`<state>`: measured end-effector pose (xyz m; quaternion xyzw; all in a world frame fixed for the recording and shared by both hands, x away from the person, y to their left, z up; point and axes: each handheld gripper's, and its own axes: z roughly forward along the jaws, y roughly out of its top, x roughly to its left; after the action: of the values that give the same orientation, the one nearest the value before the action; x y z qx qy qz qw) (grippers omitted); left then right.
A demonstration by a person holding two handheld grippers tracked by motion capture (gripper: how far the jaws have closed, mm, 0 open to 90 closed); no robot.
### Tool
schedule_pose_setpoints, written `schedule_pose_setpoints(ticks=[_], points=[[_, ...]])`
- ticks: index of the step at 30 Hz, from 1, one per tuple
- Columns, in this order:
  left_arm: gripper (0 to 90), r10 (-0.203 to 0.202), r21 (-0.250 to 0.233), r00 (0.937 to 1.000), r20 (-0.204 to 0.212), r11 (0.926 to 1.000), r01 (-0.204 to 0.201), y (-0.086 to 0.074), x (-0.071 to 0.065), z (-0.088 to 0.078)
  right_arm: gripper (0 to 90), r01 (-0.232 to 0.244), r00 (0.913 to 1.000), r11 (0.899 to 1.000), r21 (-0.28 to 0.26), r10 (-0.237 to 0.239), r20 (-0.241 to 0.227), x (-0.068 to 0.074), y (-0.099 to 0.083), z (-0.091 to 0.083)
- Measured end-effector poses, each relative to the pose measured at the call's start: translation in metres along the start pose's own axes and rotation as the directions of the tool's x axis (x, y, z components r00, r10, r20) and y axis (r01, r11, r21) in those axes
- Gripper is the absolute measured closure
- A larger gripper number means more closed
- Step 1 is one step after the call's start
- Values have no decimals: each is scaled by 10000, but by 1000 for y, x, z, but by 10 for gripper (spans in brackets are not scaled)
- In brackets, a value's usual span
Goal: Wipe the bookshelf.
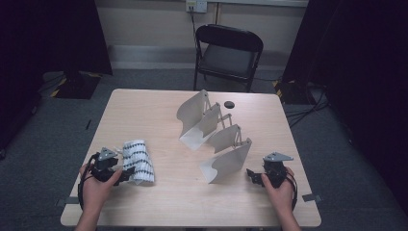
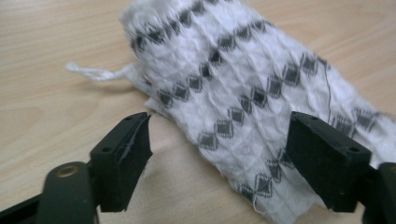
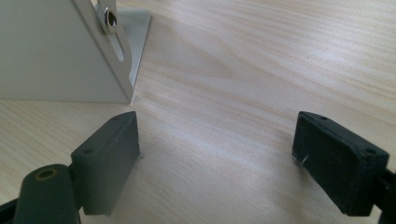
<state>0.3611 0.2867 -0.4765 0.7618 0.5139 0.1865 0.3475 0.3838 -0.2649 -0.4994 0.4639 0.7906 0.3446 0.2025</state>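
Folded patterned cloth (image 2: 243,93) lies on the counter (image 1: 168,192) at its near left, between the left gripper's (image 2: 219,154) spread fingers, not yet pinched. Best to close low on the folded edge, catching every layer. Right gripper (image 3: 217,154) rests gaping, holding nothing, beside the white rack (image 1: 216,134).

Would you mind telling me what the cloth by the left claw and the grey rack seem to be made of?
The cloth looks like woven cotton: white waffle texture, dark diamond pattern, frayed threads. The rack appears to be thin matte grey sheet, plastic or painted metal, joined with shiny metal rivets; I cannot tell which.
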Motion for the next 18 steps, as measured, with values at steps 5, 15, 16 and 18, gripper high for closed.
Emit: schedule_pose_setpoints(ticks=[5, 15, 16, 18], points=[[221, -384, -55, 9992, 85, 9992, 384, 7, 1, 6, 143, 2, 10000, 10000, 0, -2, -1, 0, 0, 0], [233, -664, 58, 9962, 565, 9978, 662, 19, -1, 28, 143, -20, 10000, 10000, 2, 20, 31, 0, 0, 0], [237, -742, 34, 9957, 549, 9972, 741, 20, -2, 31, 143, -16, 10000, 10000, 1, 16, 32, 0, 0, 0], [240, -724, 40, 9958, 552, 9974, 723, 21, -5, 36, 143, -17, 10000, 10000, -2, 17, 30, 0, 0, 0]])
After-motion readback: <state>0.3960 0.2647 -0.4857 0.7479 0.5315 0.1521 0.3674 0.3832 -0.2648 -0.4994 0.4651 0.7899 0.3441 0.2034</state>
